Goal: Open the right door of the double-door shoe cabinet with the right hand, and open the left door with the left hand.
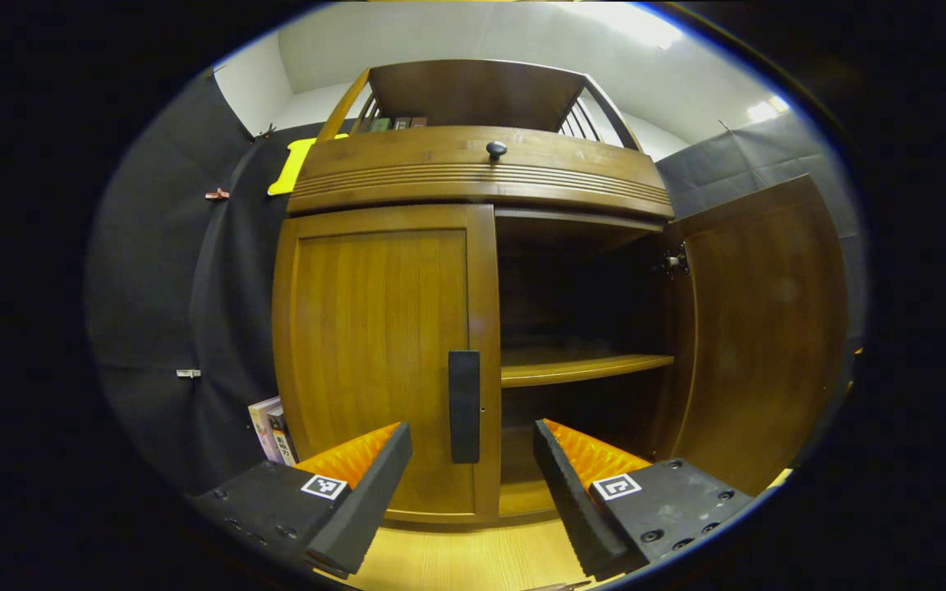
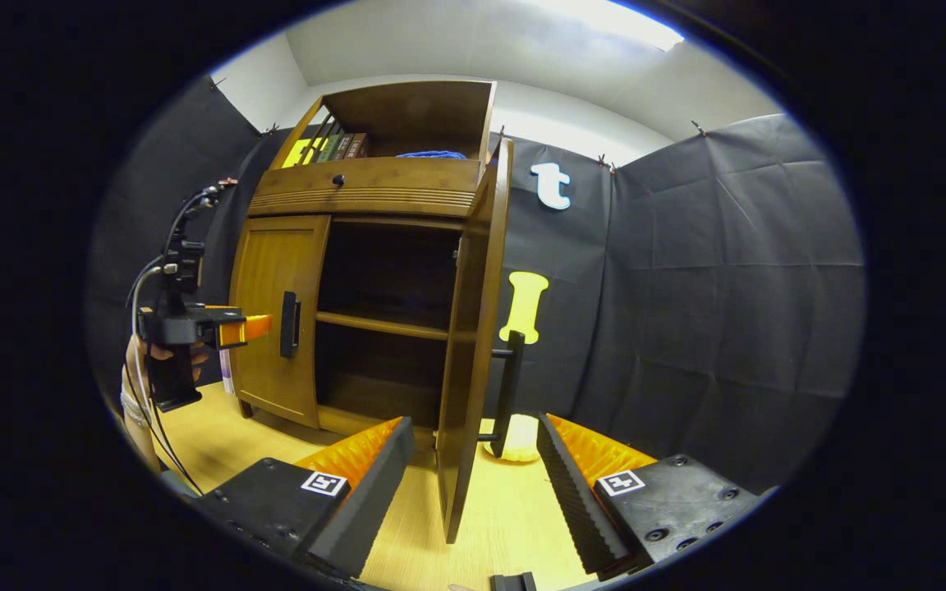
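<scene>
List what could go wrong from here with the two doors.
1. The left gripper is open around the left door's handle but not clamped; pulling now may slip off.
2. The open right door stands between the right gripper's jaws; moving sideways could knock it.

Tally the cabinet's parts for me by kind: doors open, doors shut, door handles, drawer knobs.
Open brown wooden doors: 1, the right door, swung wide.
Shut brown wooden doors: 1, the left door.
Black bar door handles: 2, the left door's handle between the open left gripper fingers, and the right door's handle ahead of the open right gripper.
Round black drawer knobs: 1, the knob.
Total: 5
</scene>
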Tool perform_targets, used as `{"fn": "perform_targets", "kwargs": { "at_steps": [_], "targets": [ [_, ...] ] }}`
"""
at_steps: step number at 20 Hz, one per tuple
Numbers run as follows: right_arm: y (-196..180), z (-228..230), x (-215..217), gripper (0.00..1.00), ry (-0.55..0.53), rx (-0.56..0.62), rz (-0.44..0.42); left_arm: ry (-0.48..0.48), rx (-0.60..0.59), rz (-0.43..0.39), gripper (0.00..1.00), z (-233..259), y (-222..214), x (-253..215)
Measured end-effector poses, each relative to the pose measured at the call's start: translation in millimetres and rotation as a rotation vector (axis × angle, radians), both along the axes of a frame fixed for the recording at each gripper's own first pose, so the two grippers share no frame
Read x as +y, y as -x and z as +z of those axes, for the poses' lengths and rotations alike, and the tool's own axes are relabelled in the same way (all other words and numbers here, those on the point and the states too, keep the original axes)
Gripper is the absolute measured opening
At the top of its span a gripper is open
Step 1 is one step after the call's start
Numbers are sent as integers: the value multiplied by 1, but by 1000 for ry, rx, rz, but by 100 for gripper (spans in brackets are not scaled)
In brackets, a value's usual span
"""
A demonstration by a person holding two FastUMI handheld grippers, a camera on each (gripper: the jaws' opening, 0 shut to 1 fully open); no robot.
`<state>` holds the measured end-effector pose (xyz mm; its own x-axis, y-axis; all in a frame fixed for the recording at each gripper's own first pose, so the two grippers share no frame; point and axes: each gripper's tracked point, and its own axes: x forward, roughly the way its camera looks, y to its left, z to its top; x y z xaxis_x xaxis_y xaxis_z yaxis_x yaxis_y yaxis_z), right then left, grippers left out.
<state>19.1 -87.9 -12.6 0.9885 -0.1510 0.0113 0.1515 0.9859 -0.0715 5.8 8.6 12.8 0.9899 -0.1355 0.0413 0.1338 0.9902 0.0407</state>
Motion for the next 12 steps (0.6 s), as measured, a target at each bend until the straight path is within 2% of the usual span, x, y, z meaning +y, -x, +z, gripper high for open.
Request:
{"fn": "perform_targets", "kwargs": {
  "at_steps": [5, 6, 9, 10, 12],
  "targets": [
    [3, 4, -12, 95, 25, -12, -63, -4, -20, 23, 93, 3, -10, 4],
    [6, 5, -14, 95, 25, -13, -71, -4, -15, 23, 90, 1, -12, 4],
    [15, 8, -20, 95, 27, -23, -113, -6, -4, 15, 90, -2, -14, 4],
    [19, 9, -23, 95, 32, -27, -134, -1, 2, 10, 93, -2, -14, 3],
    [27, 12, -30, 94, 41, -34, -174, 11, 10, 4, 90, -6, -16, 1]
  ]
}}
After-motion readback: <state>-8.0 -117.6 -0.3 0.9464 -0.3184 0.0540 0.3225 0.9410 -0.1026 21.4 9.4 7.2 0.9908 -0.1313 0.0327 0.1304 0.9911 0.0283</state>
